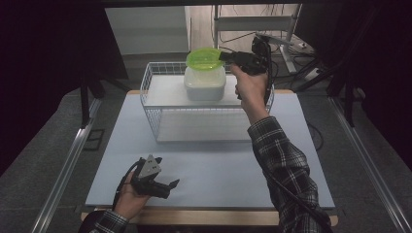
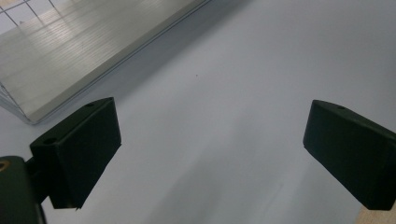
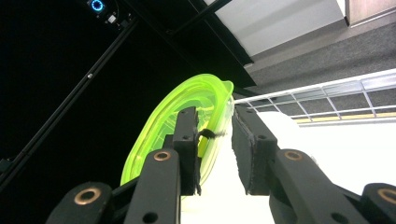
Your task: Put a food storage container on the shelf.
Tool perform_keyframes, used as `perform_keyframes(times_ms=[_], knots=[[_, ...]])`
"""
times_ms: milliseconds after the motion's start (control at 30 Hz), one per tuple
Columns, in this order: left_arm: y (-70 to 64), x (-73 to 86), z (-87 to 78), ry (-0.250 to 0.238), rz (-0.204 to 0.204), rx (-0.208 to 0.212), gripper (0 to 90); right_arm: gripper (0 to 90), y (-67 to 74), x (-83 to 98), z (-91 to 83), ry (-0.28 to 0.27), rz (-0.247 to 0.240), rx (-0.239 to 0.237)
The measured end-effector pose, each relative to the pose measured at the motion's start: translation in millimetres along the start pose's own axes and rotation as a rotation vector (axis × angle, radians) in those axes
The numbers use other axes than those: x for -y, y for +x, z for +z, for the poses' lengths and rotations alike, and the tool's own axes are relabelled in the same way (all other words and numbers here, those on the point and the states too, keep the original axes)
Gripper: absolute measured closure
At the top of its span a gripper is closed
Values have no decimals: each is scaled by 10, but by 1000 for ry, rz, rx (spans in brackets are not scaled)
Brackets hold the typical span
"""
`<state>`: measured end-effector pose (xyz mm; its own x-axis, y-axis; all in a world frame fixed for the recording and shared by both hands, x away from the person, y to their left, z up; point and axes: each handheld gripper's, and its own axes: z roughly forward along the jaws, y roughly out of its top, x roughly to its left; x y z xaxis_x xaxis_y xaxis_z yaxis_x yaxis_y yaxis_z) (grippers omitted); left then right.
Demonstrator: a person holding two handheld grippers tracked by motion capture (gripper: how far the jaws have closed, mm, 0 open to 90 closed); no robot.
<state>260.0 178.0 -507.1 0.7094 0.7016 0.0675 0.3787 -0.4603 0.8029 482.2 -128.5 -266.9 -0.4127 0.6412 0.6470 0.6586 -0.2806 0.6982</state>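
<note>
Two tongs share this scene, so we start with the broad pale tabletop, then the white wire basket standing on its far half, with a flat white shelf as its top. On that shelf sits a white lidded container, and the green lid rests across its top, tilted in the right gripper view. Our right tongs reach in from the right at the lid's rim; their jaws straddle the rim with a gap showing by one pad, so we read them as released rather than clamped. To do this step well, we judge we should let the lid settle squarely before drawing the jaws straight back. Our left tongs hang released and empty over the near tabletop.
</note>
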Motion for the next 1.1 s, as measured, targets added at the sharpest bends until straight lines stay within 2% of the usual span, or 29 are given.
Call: perform_keyframes(times_ms=[233, 767, 900, 933, 1000, 1033, 1100], knots=[[-4, 2, 6, 7, 4, 2, 37, 654, -61, 25, 37, 4, 14, -19], [-13, 2, 17, 14, 12, 1, 37, 619, -61, 49, 87, 20, 25, -57], [-16, 1, 18, 16, 18, -1, 37, 610, -55, 53, 97, 20, 12, -53], [-15, 1, 17, 15, 17, -1, 37, 590, -55, 53, 97, 19, 10, -52], [-10, 3, 17, 14, 15, 0, 37, 475, -55, 48, 88, 15, -7, -57], [-9, 4, 16, 15, 15, 0, 37, 475, -55, 48, 88, 15, -7, -57], [-9, 3, 16, 13, 14, -2, 37, 397, -61, 45, 83, 18, -20, -69]])
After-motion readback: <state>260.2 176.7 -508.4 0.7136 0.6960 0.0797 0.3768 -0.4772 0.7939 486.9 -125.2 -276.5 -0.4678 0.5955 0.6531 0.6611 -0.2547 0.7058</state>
